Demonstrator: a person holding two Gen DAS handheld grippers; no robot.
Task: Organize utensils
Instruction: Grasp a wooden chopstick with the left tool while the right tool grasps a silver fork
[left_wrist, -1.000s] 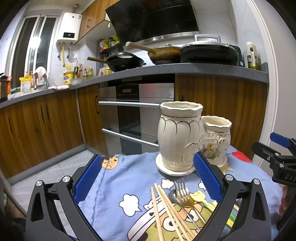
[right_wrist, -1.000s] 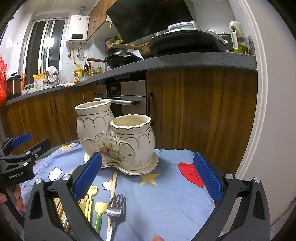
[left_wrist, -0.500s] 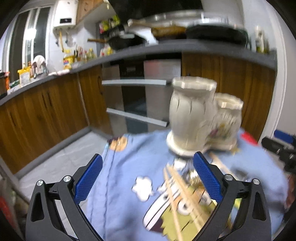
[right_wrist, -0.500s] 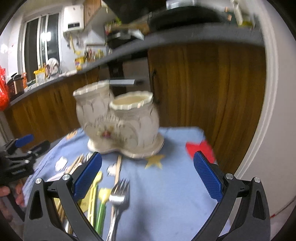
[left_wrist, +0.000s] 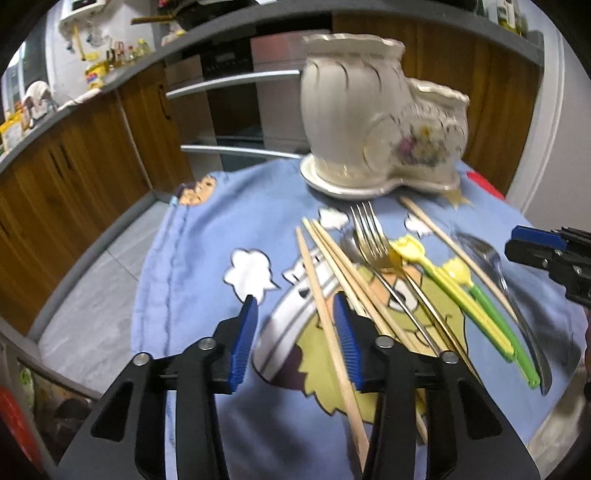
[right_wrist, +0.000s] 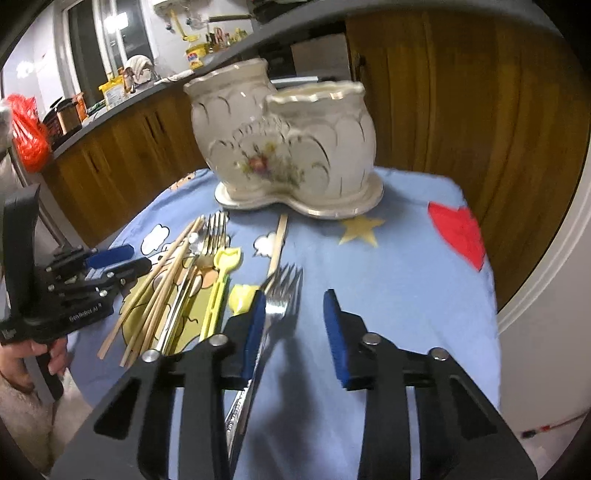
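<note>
Two grippers work over a small table covered with a blue cartoon cloth (left_wrist: 199, 236), set close to wooden kitchen cabinets (right_wrist: 461, 92).

1. Holder. A cream ceramic holder (right_wrist: 288, 147) with two compartments, one tall and one short, stands upright on its own saucer-like base at the far end of the cloth. Both openings face up and look empty from here, so it appears to be the destination for the loose items.

2. Utensils. All lie flat on the cloth on the near side of the holder, handles toward the person, which suits a pick-up from the near edge. The group includes several wooden chopsticks (left_wrist: 325, 295) fanned together, a gold-toned fork (left_wrist: 369, 232) lying across a spoon, yellow-and-green plastic pieces (left_wrist: 476, 314), one chopstick lying apart, and a silver fork (right_wrist: 284, 291) on the right side.

3. Left gripper (left_wrist: 295, 339). It is held low over the cloth, with its fingers partly parted and nothing between them. The leftmost chopstick passes just beside the inner face of its right pad; contact cannot be confirmed. This placement suggests a chopstick is the intended pick.

4. Right gripper (right_wrist: 295, 328). It is likewise low, its fingers spread with a clear gap and holding nothing. The silver fork's handle runs under its left pad, the tines showing just ahead.

5. Status. Nothing has yet gone into the holder; sorting is judged to be at its start.
</note>
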